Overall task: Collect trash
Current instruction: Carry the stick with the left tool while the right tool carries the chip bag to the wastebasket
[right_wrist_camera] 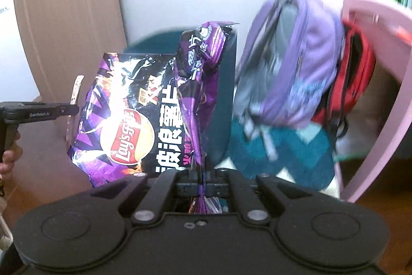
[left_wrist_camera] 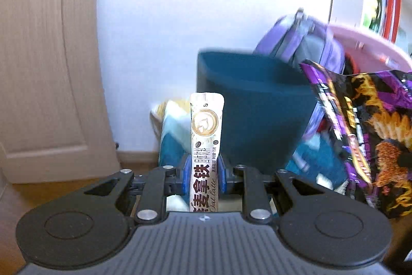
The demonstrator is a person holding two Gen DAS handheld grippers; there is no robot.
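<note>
My left gripper (left_wrist_camera: 204,173) is shut on a white oat latte stick sachet (left_wrist_camera: 206,135) that stands upright between the blue pads. In the right wrist view my right gripper (right_wrist_camera: 202,181) is shut on the crumpled edge of a purple Lay's chip bag (right_wrist_camera: 144,120), which hangs open to the left. The same chip bag (left_wrist_camera: 365,135) shows at the right of the left wrist view. A dark teal bin (left_wrist_camera: 257,105) stands ahead by the wall; in the right wrist view the teal bin (right_wrist_camera: 224,99) sits mostly behind the chip bag. The left gripper (right_wrist_camera: 38,114) and the sachet's tip (right_wrist_camera: 76,92) show at the left edge.
A purple backpack (right_wrist_camera: 296,63) and a red bag (right_wrist_camera: 352,76) lean beside a pink curved panel (right_wrist_camera: 381,84). A teal and white rug (right_wrist_camera: 278,159) lies under them. A wooden door (left_wrist_camera: 38,63) stands at left, a white wall behind. A person's hand (right_wrist_camera: 9,159) holds the left gripper.
</note>
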